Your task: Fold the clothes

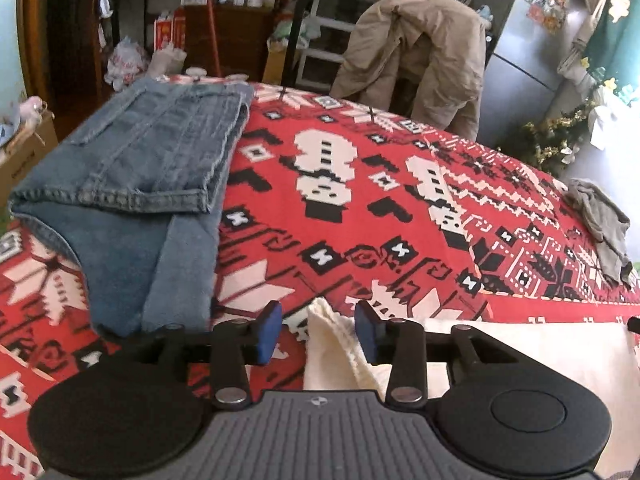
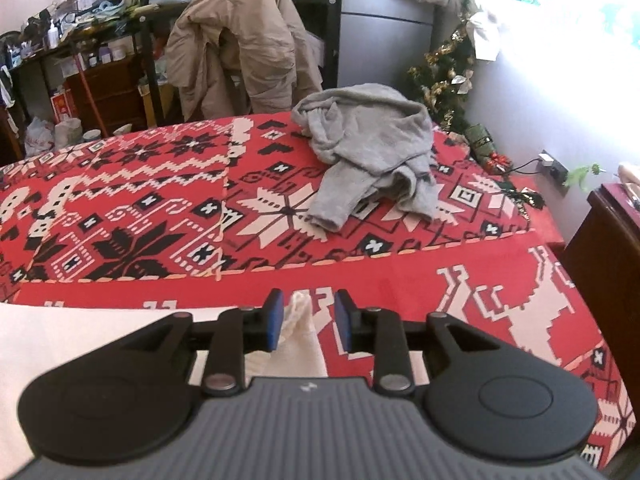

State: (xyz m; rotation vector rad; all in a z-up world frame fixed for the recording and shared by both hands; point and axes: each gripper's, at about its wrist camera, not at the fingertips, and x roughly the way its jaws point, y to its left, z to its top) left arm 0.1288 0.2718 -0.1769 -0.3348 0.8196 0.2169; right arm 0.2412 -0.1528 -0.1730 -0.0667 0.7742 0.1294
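A red patterned blanket (image 2: 360,276) covers the worktop; behind it a chair carries a beige jacket (image 2: 240,44). No writing is readable. Left tool (image 1: 318,332) and right tool (image 2: 308,320) stand released over the cream cloth (image 1: 520,344).

The red blanket (image 1: 360,216) is bare and flat from the middle out to 12 o'clock, so a gripper has lots of room to slide there. At 10 o'clock in the left view the folded jeans (image 1: 132,168) make a thick lump in the way. At 3 o'clock the gray sweatshirt (image 1: 604,224) sits in a messy heap; in the right view it blocks 1 o'clock. The white cloth (image 1: 520,348) covers the near edge at 6 o'clock. Past the far edge, a chair with a tan jacket (image 2: 240,48) stands, maybe touching the bed.
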